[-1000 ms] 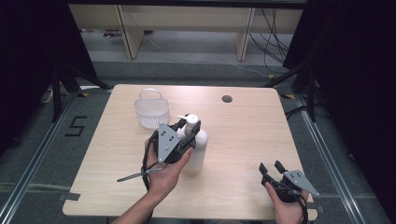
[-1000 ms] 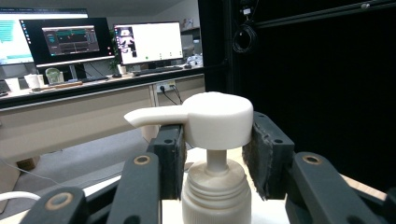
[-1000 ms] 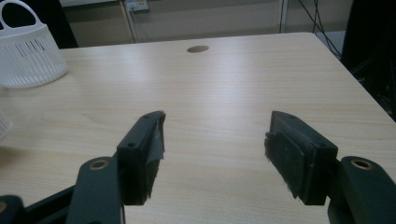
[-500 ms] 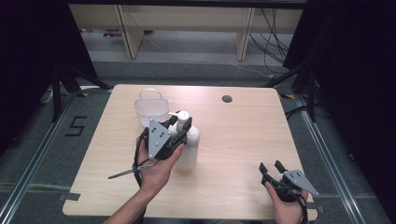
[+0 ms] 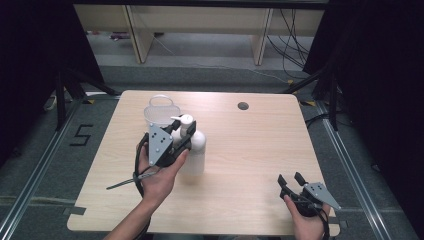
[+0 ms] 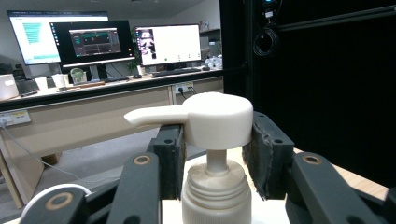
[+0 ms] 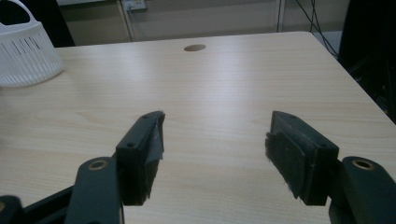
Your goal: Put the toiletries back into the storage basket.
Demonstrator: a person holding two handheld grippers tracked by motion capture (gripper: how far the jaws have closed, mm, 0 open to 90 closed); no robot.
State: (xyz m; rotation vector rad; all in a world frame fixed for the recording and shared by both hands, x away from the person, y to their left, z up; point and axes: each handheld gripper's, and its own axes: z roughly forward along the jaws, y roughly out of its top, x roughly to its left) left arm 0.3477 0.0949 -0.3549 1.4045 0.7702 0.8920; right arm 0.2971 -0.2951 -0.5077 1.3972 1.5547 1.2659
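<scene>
- The left gripper [image 5: 181,139] holds the white plastic pump bottle [image 5: 192,152] near the desk's middle; its jaws are clamped on the neck area just under the pump head, one black pad on each side.
- In the left gripper view the pump head [image 6: 212,119] sits just above the pads [image 6: 262,156], with the ribbed collar below them — a grip at the narrow part, likely chosen because the wide head above keeps the bottle from slipping down through the jaws.
- The bottle looks upright, spout pointing toward the white slotted plastic basket [image 5: 161,115], which stands just behind it on the light wooden desk [image 5: 250,150]. Whether the bottle's base rests on the desk or hangs slightly off it I cannot tell.
- Holding it upright keeps the weight under the grip; judging by how close the two stand, the bottle is probably headed for the basket.
- The right gripper [image 5: 292,181] rests low at the near right corner of the desk, well apart from the bottle. Its jaws are spread wide with nothing between them — in the right gripper view bare wood lies between the two pads [image 7: 299,156].
- That parked position keeps it out of the left hand's way; it seems to have no part in this step.
- A small round cable hole [image 5: 243,106] sits far back on the desk, clear of any path.
</scene>
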